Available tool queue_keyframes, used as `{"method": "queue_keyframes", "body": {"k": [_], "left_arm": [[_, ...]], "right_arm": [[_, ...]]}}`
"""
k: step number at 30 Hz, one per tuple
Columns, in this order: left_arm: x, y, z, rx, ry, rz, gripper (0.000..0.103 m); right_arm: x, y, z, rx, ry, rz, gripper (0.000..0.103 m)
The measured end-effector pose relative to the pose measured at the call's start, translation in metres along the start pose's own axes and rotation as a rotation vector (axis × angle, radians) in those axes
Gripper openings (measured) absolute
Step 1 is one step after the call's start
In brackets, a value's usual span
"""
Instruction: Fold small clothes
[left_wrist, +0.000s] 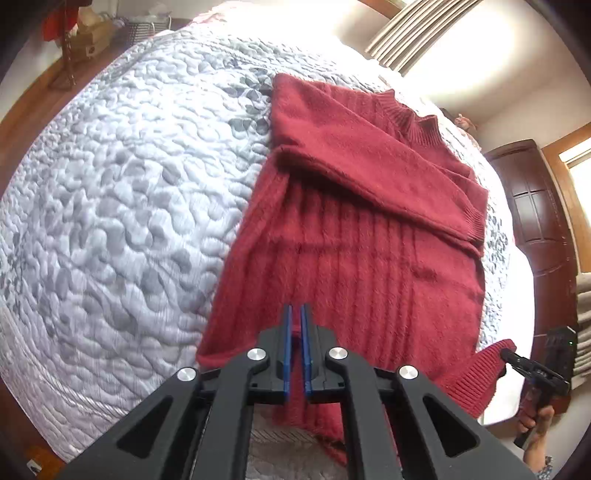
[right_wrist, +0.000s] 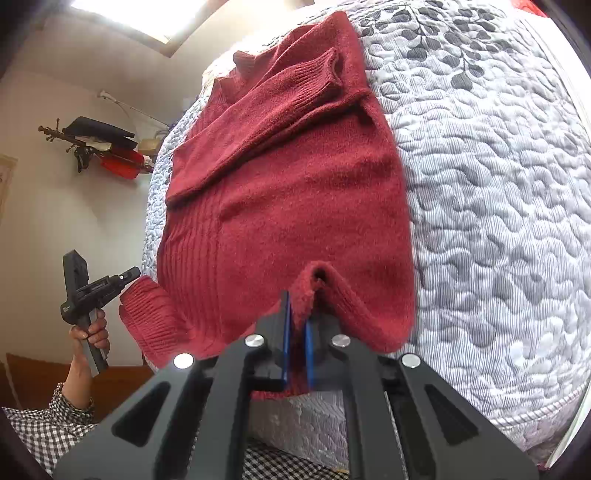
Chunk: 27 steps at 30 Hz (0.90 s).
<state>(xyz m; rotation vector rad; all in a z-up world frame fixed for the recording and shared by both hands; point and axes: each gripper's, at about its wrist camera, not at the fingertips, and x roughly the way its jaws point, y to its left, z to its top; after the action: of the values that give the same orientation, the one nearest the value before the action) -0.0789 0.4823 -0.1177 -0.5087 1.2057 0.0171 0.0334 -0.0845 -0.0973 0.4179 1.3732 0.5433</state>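
A dark red knit sweater (left_wrist: 351, 240) lies flat on the bed with its collar (left_wrist: 421, 125) at the far end. One sleeve (left_wrist: 388, 177) is folded across the chest. My left gripper (left_wrist: 296, 314) is shut on the near hem, with red fabric between the blue pads. From the right wrist view, the sweater (right_wrist: 288, 177) bunches into a raised pleat where my right gripper (right_wrist: 299, 306) is shut on its hem. Each view shows the other gripper pinching a ribbed hem corner: the right gripper (left_wrist: 504, 353) and the left gripper (right_wrist: 135, 274).
A white and grey quilted bedspread (left_wrist: 110, 203) covers the bed and spreads wide beside the sweater (right_wrist: 498, 184). A dark wooden cabinet (left_wrist: 535, 206) stands past the bed. A wall shelf (right_wrist: 103, 144) holds clutter. A hand (right_wrist: 88, 332) and checked sleeve (right_wrist: 44, 424) are visible.
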Motion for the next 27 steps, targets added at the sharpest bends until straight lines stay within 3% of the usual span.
{"method": "queue_keyframes", "body": {"k": [2,4,9,12,14,16,17,19,25,27], "left_arm": [[0.002,-0.005,0.01,0.038,-0.009,0.046,0.004],[0.002,-0.006,0.018,0.041,-0.004,0.039,0.004],[0.0,0.005,0.017,0.074,-0.007,0.115,0.005],[0.003,0.003,0.015,0.115,-0.02,0.14,0.013],[0.006,-0.008,0.013,0.192,-0.017,0.149,0.02],[0.015,-0.026,0.009,0.311,0.005,0.146,0.041],[0.021,-0.035,0.006,0.375,0.02,0.149,0.045],[0.036,-0.052,0.0,0.484,0.061,0.153,0.048],[0.08,-0.074,0.0,0.6,0.16,0.173,0.055],[0.089,-0.076,0.0,0.616,0.201,0.135,0.055]], "right_arm": [[0.008,-0.006,0.011,0.02,0.009,-0.005,0.005],[0.013,-0.008,0.019,0.03,0.011,-0.006,0.005],[0.024,-0.02,0.031,0.092,-0.002,-0.023,0.005],[0.033,-0.033,0.033,0.123,0.033,-0.077,0.007],[0.038,-0.038,0.035,0.136,0.049,-0.121,0.017],[0.036,-0.044,0.037,0.158,0.04,-0.118,0.03],[0.032,-0.047,0.038,0.168,0.031,-0.111,0.032],[0.022,-0.05,0.039,0.17,0.01,-0.103,0.043],[-0.003,-0.056,0.036,0.16,-0.036,-0.12,0.048],[-0.01,-0.058,0.032,0.166,-0.045,-0.126,0.049]]}}
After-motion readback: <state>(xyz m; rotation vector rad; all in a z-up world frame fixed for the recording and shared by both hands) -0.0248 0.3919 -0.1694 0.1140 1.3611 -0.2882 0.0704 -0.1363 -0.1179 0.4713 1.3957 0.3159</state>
